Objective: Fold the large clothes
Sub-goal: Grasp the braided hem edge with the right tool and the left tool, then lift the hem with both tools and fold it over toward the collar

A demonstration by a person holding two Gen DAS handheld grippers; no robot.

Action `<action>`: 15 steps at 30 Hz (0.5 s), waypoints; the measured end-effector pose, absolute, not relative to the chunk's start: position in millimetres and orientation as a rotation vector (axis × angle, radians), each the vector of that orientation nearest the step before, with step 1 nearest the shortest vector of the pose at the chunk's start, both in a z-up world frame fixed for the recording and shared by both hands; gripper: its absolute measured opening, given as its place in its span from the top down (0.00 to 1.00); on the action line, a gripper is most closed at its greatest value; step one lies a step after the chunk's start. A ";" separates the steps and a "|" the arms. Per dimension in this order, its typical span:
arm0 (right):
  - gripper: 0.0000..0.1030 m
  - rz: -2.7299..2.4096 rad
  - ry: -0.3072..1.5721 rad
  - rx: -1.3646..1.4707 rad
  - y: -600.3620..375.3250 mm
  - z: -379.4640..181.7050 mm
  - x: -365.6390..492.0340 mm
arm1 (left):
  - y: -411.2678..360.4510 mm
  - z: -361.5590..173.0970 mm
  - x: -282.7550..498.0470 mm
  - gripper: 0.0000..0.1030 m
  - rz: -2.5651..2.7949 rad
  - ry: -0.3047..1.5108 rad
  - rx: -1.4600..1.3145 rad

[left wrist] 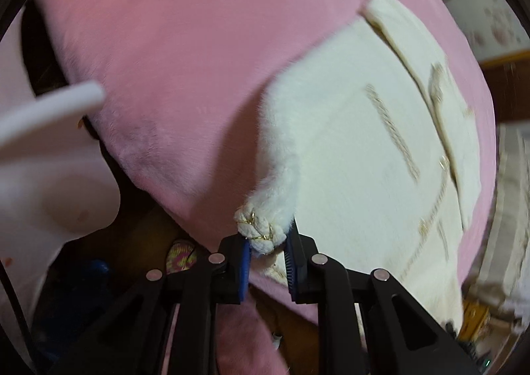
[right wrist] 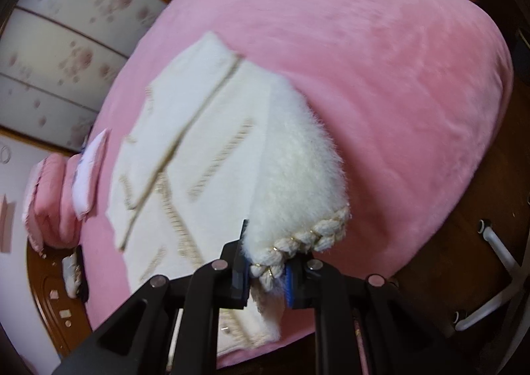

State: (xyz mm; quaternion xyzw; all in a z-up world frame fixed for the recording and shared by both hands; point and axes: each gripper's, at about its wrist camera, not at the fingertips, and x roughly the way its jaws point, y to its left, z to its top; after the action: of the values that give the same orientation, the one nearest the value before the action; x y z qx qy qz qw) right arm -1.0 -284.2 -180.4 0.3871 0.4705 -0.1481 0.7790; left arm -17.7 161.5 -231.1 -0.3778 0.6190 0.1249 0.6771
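A large cream-white fuzzy jacket (left wrist: 361, 150) with braided gold-thread trim lies on a pink bed (left wrist: 185, 54). My left gripper (left wrist: 266, 247) is shut on the jacket's braided hem corner (left wrist: 261, 229) and holds it lifted above the bed edge. In the right wrist view the jacket (right wrist: 185, 156) spreads across the pink bed (right wrist: 381, 77). My right gripper (right wrist: 268, 275) is shut on another braided hem corner (right wrist: 298, 239), with the fluffy fabric raised and draped from it.
Pink pillows (right wrist: 53, 199) lie at the bed's left end beside a wooden headboard (right wrist: 46, 279). A floral wardrobe (right wrist: 66, 54) stands behind. A white metal frame (right wrist: 497, 275) and dark wooden floor (right wrist: 463, 229) are at the right. White objects (left wrist: 49, 110) sit left of the bed.
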 end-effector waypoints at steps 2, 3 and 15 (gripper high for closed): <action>0.87 -0.308 1.018 0.844 -280.3 -168.7 2.8 | 161.3 -211.1 -7.5 0.87 0.257 1.402 -0.853; 0.87 -0.309 1.015 0.848 -277.8 -161.8 5.7 | 161.9 -199.2 -2.4 0.87 0.252 1.410 -0.852; 0.89 -0.186 0.840 0.865 -282.4 -81.9 62.3 | 183.0 -58.0 92.1 0.92 0.092 1.191 -0.949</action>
State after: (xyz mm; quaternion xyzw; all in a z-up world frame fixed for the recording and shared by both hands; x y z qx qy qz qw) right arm 62.3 -282.4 -81.9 0.4060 0.3944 -0.0872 0.8198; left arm 92.1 183.0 -58.0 -0.4296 0.5396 0.0415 0.7228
